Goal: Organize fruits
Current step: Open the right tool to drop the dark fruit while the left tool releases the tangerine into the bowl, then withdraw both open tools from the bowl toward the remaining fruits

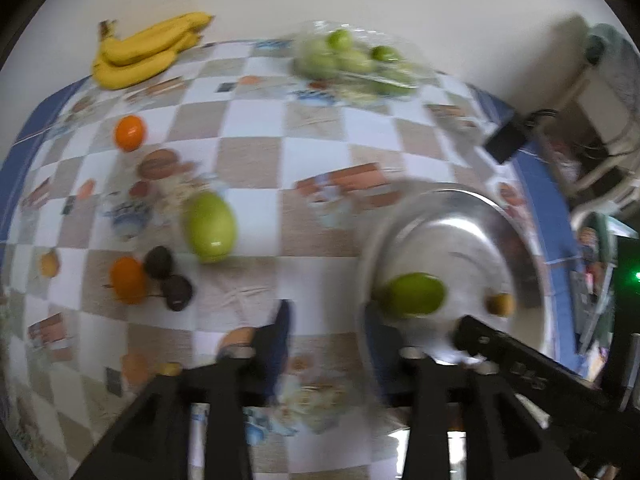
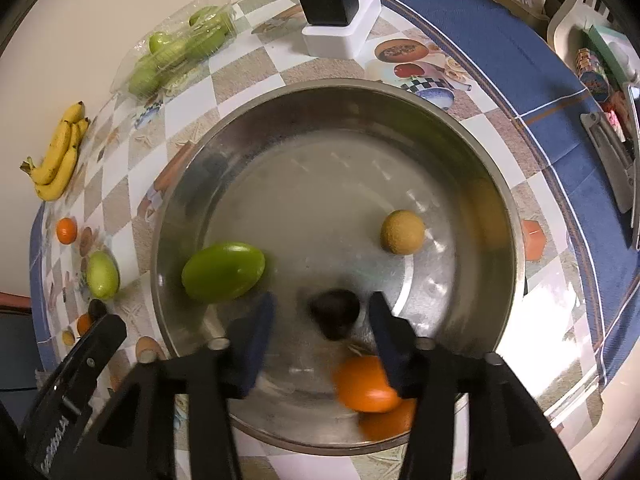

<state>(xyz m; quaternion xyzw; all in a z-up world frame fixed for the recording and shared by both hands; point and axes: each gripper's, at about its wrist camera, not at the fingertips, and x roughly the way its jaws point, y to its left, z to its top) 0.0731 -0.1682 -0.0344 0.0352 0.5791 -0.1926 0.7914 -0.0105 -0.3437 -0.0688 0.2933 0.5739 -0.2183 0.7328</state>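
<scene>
A steel bowl (image 2: 508,216) holds a green mango (image 2: 223,271), a tan round fruit (image 2: 402,232), a dark fruit (image 2: 336,314) and an orange (image 2: 366,384). My right gripper (image 2: 322,320) is open over the bowl, the dark fruit blurred between its fingers and apart from them. My left gripper (image 1: 328,324) is open and empty at the bowl's (image 1: 520,236) left rim. On the cloth lie a second green mango (image 1: 210,227), two oranges (image 1: 129,133) (image 1: 128,280) and two dark fruits (image 1: 168,278).
Bananas (image 1: 144,52) and a clear pack of green fruits (image 1: 352,60) lie at the table's far edge by the wall. A black box on a white base (image 2: 336,4) stands behind the bowl. Chairs and clutter stand beyond the table's right edge.
</scene>
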